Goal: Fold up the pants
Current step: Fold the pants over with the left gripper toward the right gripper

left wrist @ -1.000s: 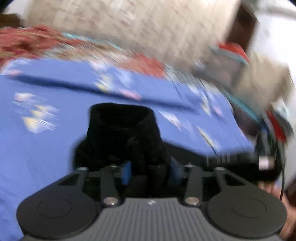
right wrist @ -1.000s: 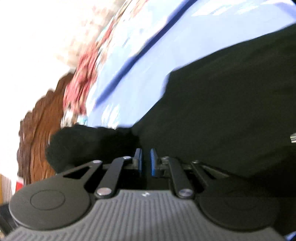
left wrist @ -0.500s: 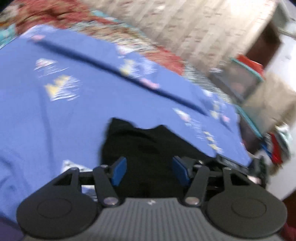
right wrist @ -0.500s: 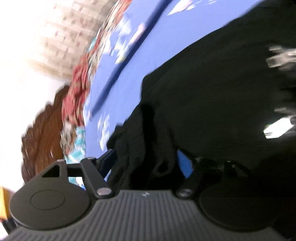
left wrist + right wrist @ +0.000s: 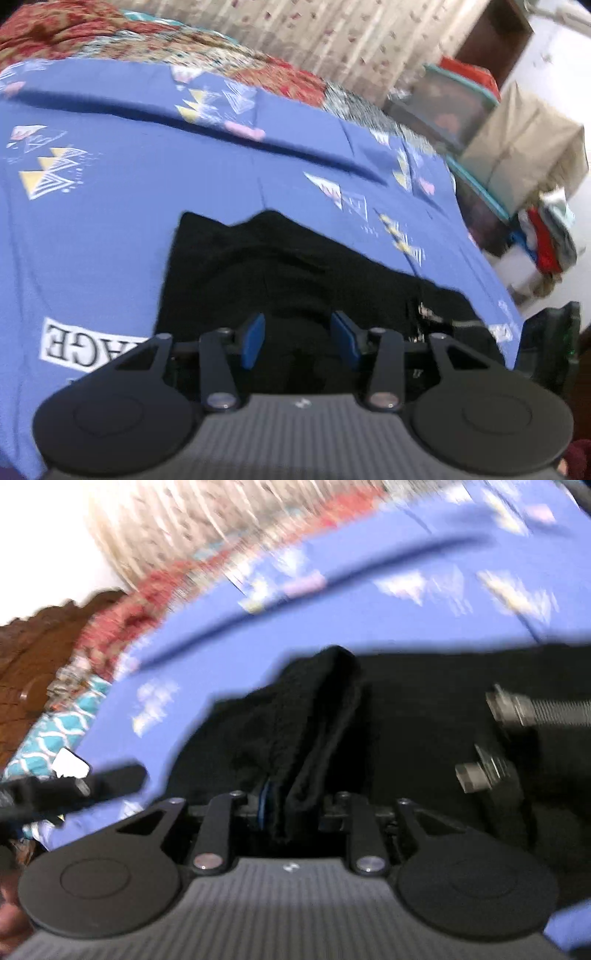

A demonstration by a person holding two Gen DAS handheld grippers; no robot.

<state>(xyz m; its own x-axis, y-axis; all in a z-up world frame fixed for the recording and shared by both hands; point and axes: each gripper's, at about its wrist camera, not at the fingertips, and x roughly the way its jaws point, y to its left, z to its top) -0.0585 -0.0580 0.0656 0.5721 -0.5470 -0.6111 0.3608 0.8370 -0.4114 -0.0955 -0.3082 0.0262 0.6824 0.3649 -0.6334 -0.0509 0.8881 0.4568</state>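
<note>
Bedsheet (image 5: pixel 110 229) | pants (image 5: pixel 280 266) now flatter | left gripper (image 5: pixel 297 339) jaws closing, empty | right gripper (image 5: pixel 291 812) closing on fold

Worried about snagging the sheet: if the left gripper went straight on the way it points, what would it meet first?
Probably the black pants, which lie straight ahead between the closing left gripper jaws; the blue bedsheet lies beyond.

- Somebody's bedroom at home: bed under a blue cotton sheet with triangle prints (image 5: pixel 147 192)
- Red floral patterned quilt (image 5: pixel 55 29) bunched behind, cream flowered curtain (image 5: pixel 332 40)
- Carved brown wooden headboard (image 5: pixel 33 657), stacked clear plastic storage bins (image 5: pixel 447 107)
</note>
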